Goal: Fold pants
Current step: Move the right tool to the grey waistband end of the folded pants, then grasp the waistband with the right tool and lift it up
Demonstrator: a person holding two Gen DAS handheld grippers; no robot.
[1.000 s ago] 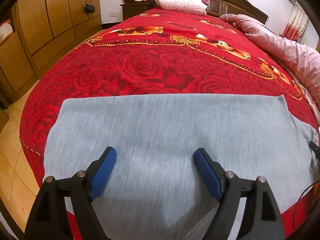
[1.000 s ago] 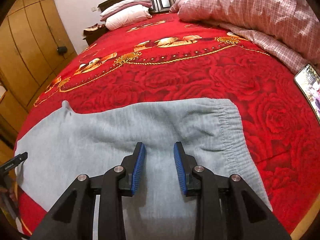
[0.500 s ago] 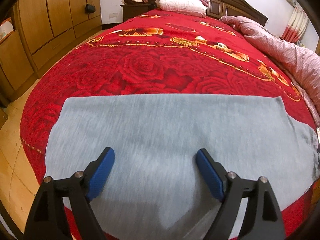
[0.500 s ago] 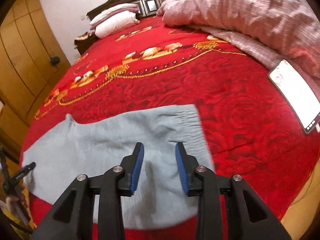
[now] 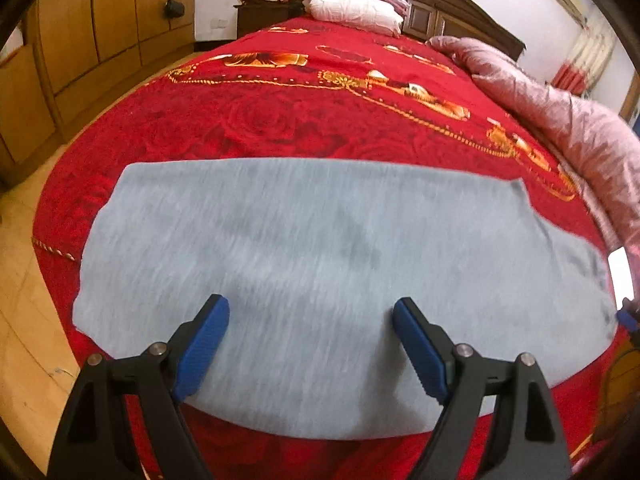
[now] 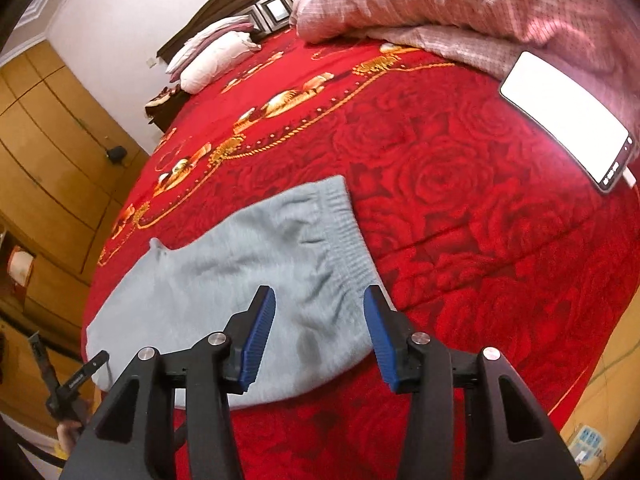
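Across the near end of the bed, in the left wrist view, the grey pants point(image 5: 320, 256) lay flat on the red rose-patterned bedspread point(image 5: 280, 120), folded lengthwise into one long band that ran from left to right. The left gripper point(image 5: 310, 332) hung above the near edge of the fabric with its blue-padded fingers point(image 5: 202, 344) spread wide and nothing between them. At the head of the bed two pillows point(image 5: 356, 4) were stacked against a dark wooden headboard point(image 5: 448, 12), and a pink quilt point(image 5: 560, 120) was bunched along the right side. Wooden wardrobes point(image 5: 100, 32) lined the wall to the left. A lit phone point(image 5: 622, 276) showed at the far right edge, just beyond the end of the pants.

From the right wrist view, the elastic waistband point(image 6: 348, 240) of the pants sat at their right end, with the rest stretching away to the left. The right gripper point(image 6: 318, 328) hovered over the waistband's near corner, jaws apart and holding nothing; whether the pads touched the cloth could not be told. The phone point(image 6: 564, 120), its screen glowing white, rested on the bedspread point(image 6: 460, 200) near the edge of the checked pink quilt point(image 6: 460, 8), well apart from the pants. The left gripper's tip point(image 6: 76, 380) showed at the lower left, by the far end of the pants.
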